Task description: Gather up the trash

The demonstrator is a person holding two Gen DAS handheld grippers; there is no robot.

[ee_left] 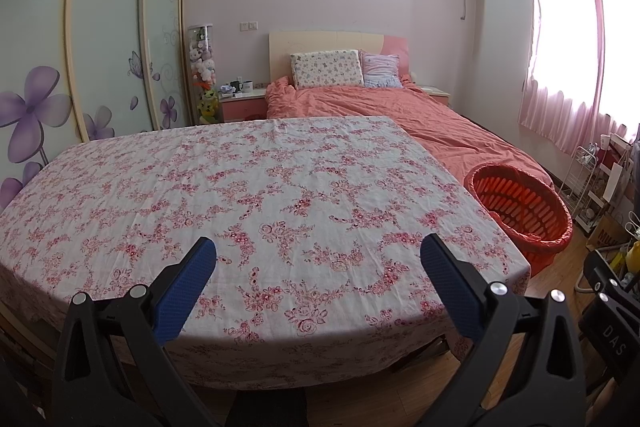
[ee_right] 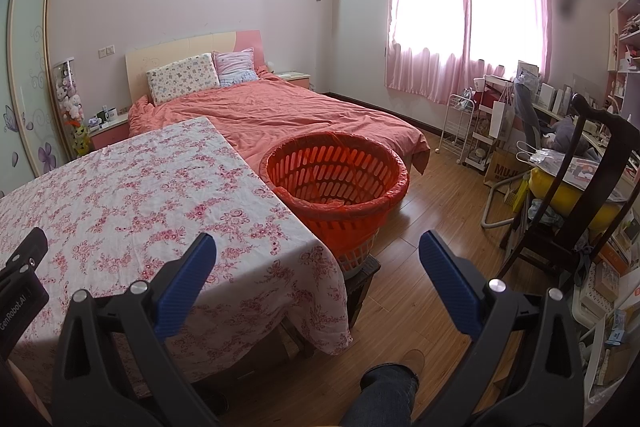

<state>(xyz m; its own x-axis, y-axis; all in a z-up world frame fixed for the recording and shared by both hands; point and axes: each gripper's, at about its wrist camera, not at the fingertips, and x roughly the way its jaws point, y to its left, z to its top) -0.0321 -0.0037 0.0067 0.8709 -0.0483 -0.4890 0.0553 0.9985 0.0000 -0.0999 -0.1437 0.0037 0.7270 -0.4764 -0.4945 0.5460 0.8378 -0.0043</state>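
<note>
Two grippers, left gripper (ee_left: pixel 318 267) and right gripper (ee_right: pixel 318 263), are hanging wide open and empty as we are facing the red basket (ee_right: pixel 334 175), lying far-right of the floral table (ee_left: pixel 240 187), nearer our right hand.

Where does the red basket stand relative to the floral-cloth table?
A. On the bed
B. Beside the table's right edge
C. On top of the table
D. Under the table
B: the red basket sits off the right edge of the table, near the bed's foot.
</note>
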